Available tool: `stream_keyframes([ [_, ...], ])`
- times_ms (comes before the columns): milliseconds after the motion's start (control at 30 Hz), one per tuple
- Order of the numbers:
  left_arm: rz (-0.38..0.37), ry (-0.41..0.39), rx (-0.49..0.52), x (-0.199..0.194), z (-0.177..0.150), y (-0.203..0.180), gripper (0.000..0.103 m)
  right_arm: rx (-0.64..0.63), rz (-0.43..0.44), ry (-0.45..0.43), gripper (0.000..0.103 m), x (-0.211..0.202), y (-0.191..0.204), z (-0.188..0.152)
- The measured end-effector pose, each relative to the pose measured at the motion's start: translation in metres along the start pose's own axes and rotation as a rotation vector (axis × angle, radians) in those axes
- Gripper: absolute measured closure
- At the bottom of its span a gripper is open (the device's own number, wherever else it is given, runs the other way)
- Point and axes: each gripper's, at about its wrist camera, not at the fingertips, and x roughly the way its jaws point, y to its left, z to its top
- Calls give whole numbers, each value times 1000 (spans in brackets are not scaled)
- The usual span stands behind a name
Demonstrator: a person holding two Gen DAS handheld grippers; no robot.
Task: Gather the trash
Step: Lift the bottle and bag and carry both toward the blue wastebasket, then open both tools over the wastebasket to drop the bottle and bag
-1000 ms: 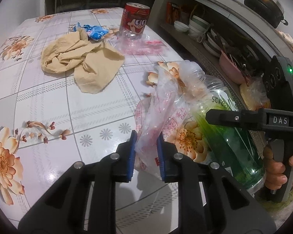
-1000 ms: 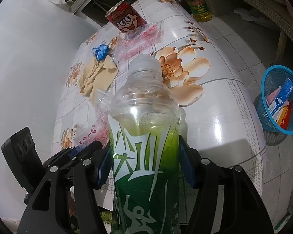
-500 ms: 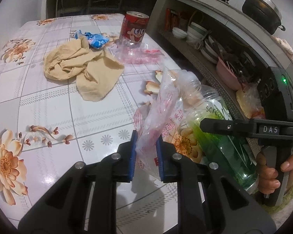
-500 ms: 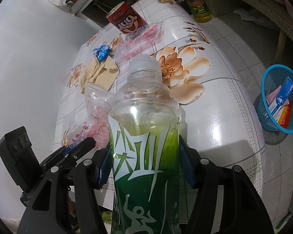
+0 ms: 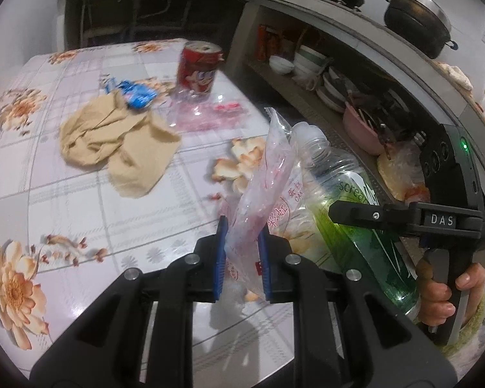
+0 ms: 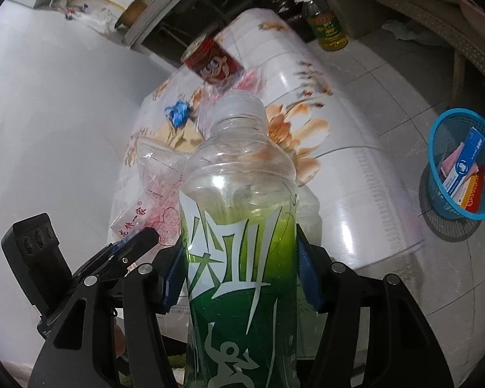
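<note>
Pinching wrapper (image 5: 258,200) between left tongs (image 5: 242,258), bottle (image 6: 239,242) between right tongs (image 6: 239,274)

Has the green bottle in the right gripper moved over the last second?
Yes. The green bottle, clamped in the right gripper, has risen slightly: its cap now overlaps the red can.

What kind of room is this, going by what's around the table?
Most likely a home kitchen. A black cooking pot sits on the counter, stacked bowls fill the shelf beneath it, and a cooking oil bottle stands on the tiled floor past the flowered table.
</note>
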Motion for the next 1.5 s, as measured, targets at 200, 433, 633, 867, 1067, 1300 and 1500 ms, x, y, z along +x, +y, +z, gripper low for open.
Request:
stream_keyframes([
  [200,-57,-8,72,9,18,-39,87,59,7,-89,45,-40,-26,-1],
  [433,-167,22,170,36,46,-102,87,163,-50,-221,45,-93,-77,-6],
  [633,-249,133,240,90,65,-163,87,303,-105,-297,45,-126,-143,-14],
  [867,-210,371,278,201,67,-213,86,518,-143,-302,45,-124,-227,-40],
  [1067,-74,514,316,300,60,-238,86,610,-143,-275,45,-105,-269,-48],
  [1300,36,548,376,374,63,-257,81,670,-149,-238,45,-88,-301,-50],
  [1500,110,481,324,399,75,-252,44,698,-160,-217,45,-78,-316,-50],
])
